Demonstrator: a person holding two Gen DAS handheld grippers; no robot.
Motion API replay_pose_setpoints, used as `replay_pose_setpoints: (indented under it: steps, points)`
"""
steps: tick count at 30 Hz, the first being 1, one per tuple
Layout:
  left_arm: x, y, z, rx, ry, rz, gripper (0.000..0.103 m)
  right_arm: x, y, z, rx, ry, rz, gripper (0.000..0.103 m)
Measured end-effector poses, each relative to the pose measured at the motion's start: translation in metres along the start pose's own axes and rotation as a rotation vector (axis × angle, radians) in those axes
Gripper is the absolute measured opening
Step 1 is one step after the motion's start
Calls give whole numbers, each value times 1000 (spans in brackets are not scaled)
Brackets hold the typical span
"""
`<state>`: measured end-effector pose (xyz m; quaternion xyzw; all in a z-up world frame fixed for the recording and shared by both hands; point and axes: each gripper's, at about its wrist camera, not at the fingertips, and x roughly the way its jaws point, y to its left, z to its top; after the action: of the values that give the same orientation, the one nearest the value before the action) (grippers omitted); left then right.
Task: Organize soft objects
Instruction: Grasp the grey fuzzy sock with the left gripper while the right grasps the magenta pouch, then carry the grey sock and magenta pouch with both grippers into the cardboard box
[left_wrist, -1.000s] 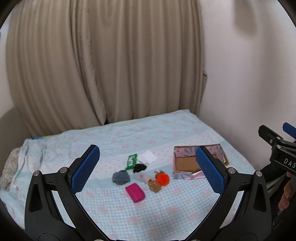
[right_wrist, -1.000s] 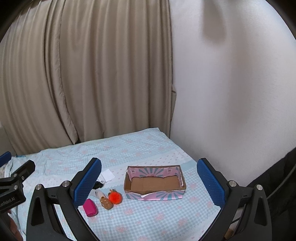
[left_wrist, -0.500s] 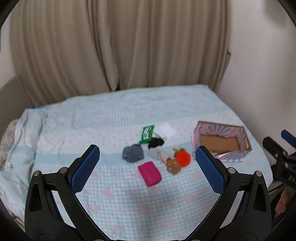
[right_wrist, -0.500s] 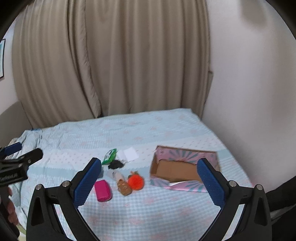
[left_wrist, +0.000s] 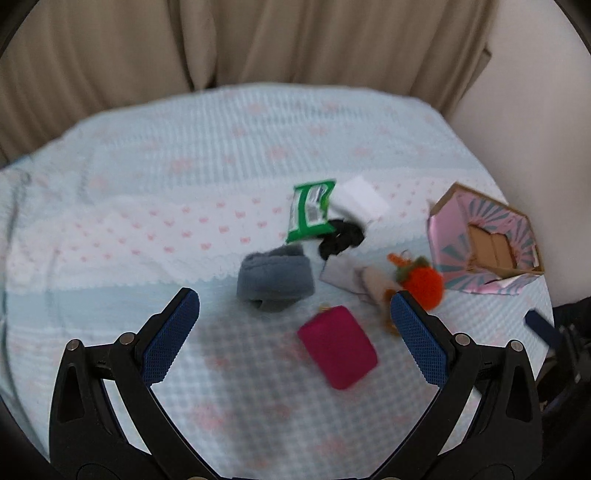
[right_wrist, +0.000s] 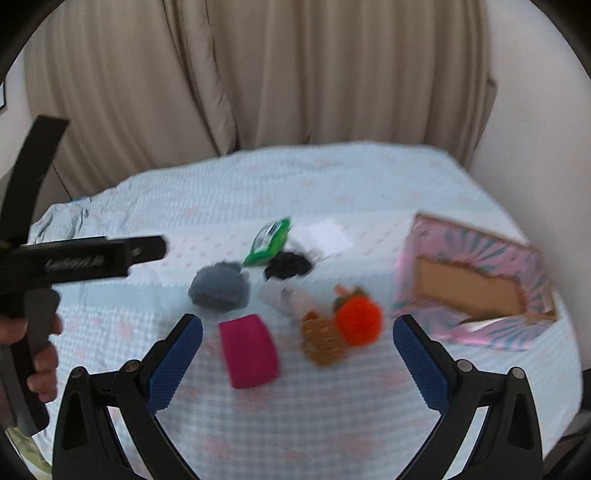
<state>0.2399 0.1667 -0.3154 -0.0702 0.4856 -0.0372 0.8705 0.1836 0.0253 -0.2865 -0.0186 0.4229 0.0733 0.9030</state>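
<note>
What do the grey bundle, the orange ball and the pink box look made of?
Grey bundle: looks like matte fleece or knit, rolled in thick soft folds. Orange ball: seems to be fuzzy yarn or plush, with a blurred, fluffy outline. Pink box: printed cardboard, its plain brown board showing inside.

Nothing could be read — the white lettering on the black body of the left gripper (right_wrist: 79, 260) was smeared by blur, and the print on the green-and-white packet (left_wrist: 310, 210) was too soft to make out.
</note>
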Motion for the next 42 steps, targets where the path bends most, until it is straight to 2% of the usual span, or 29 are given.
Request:
replay_pose_setpoints:
  steps: [7, 13, 18, 20, 26, 31, 34, 37, 42]
  points:
    - [90, 20, 10, 4, 110, -31, 102, 88, 28, -16, -30, 121, 35, 103]
    - [145, 27, 5, -19, 173, -49, 102, 138, 44, -27, -84, 203, 84, 103]
    - [185, 33, -3, -36, 221, -60, 102, 177, 52, -41, -131, 275, 88, 97]
    - [197, 37, -7, -53, 230, -69, 102, 189, 55, -47, -142, 304, 85, 90]
    - [197, 33, -11, -35, 169, -58, 101, 218, 62, -61, -161, 373, 65, 78]
    - [189, 32, -6, -20, 143, -79, 71, 218, 62, -59, -138, 349, 56, 67]
    - [184, 30, -4, -16, 139, -77, 61, 215, 61, -59, -127, 340, 57, 61]
    - [179, 33, -4, -15, 137, -76, 54, 212, 61, -58, -120, 335, 60, 55]
    - [155, 32, 1, -2, 121, -44, 52, 194, 59, -52, -113, 334, 48, 47]
